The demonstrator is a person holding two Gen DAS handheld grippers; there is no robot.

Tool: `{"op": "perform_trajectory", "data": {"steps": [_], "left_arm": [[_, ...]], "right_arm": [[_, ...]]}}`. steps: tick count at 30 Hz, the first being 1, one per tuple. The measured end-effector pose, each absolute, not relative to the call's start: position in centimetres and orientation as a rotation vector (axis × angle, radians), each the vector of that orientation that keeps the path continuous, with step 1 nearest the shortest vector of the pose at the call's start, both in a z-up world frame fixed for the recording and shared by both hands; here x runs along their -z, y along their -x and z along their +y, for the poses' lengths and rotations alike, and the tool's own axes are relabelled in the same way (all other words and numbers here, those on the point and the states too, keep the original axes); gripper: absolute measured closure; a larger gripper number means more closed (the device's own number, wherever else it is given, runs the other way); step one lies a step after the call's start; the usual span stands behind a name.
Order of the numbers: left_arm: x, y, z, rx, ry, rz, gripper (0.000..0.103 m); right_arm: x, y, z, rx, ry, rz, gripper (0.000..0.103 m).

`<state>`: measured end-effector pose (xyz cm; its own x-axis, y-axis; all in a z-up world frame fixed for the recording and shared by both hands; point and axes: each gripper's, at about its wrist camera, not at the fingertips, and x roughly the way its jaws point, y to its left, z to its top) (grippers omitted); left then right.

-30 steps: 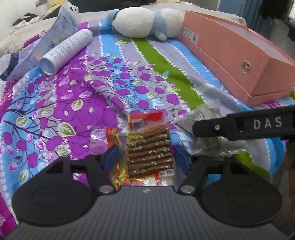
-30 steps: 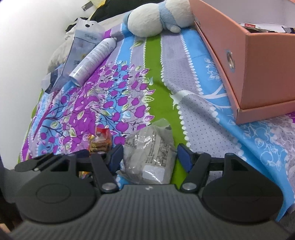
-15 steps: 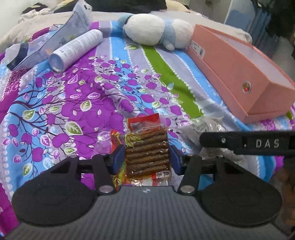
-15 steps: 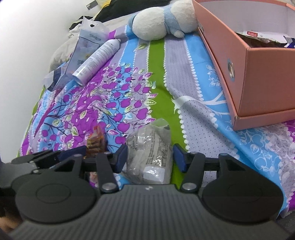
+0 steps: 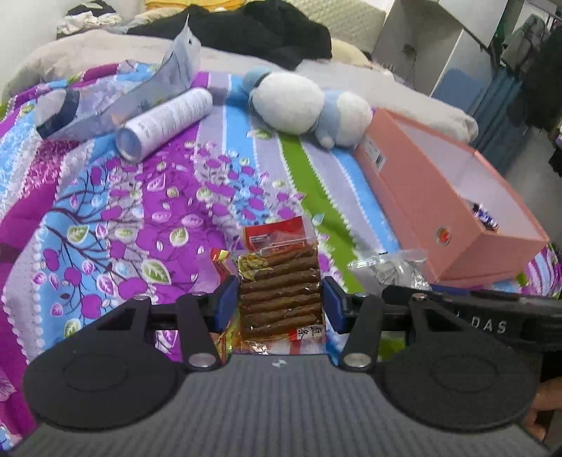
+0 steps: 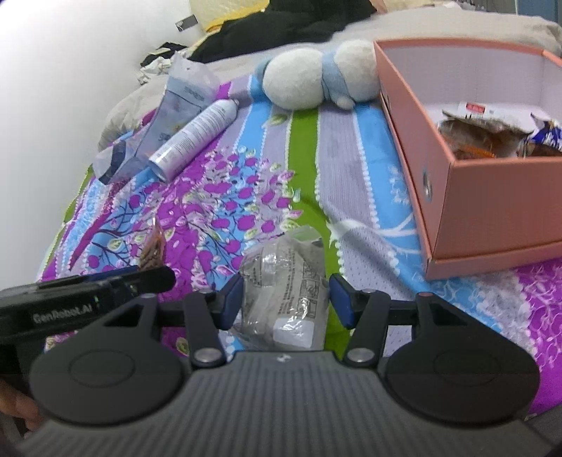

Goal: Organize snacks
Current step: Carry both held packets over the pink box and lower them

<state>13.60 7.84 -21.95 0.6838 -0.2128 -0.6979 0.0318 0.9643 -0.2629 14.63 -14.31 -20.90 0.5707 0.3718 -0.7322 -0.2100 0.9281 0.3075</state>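
My left gripper (image 5: 279, 304) is shut on a clear packet of brown snack sticks with a red top (image 5: 281, 281) and holds it lifted off the bedspread. My right gripper (image 6: 286, 298) is shut on a crinkly clear bag of pale snacks (image 6: 286, 298), also raised. The bag shows at the right of the left wrist view (image 5: 393, 267). The pink box (image 6: 467, 165) stands to the right with several snack packets inside (image 6: 491, 137). The left gripper and its packet show at the left of the right wrist view (image 6: 151, 253).
On the flowered bedspread (image 5: 140, 211) lie a white spray can (image 5: 165, 123), a pale pouch (image 5: 123, 102) and a white-and-blue plush toy (image 5: 302, 105) at the far end. A white wall (image 6: 52, 105) runs along the left. Dark clothes (image 5: 274, 31) are piled behind.
Both grippers have closed on their packets and risen off the bedspread. The view has tilted up, so the inside of the pink box now shows.
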Motion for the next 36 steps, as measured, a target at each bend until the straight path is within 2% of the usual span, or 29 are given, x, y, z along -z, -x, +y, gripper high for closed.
{"op": "perform_trajectory", "data": {"steps": [25,36], "left_arm": [[13.7,-12.3,5.2,0.195,0.289,0.677,0.046],[10.8,-12.9,1.0,0.3,0.279,0.629,0.046]], "right_arm": [[12.9,-12.2,-17.1,-0.328,-0.185,0.727,0.048],[10.0,-11.2,-20.1,-0.266,-0.19,0.645,0.049]]}}
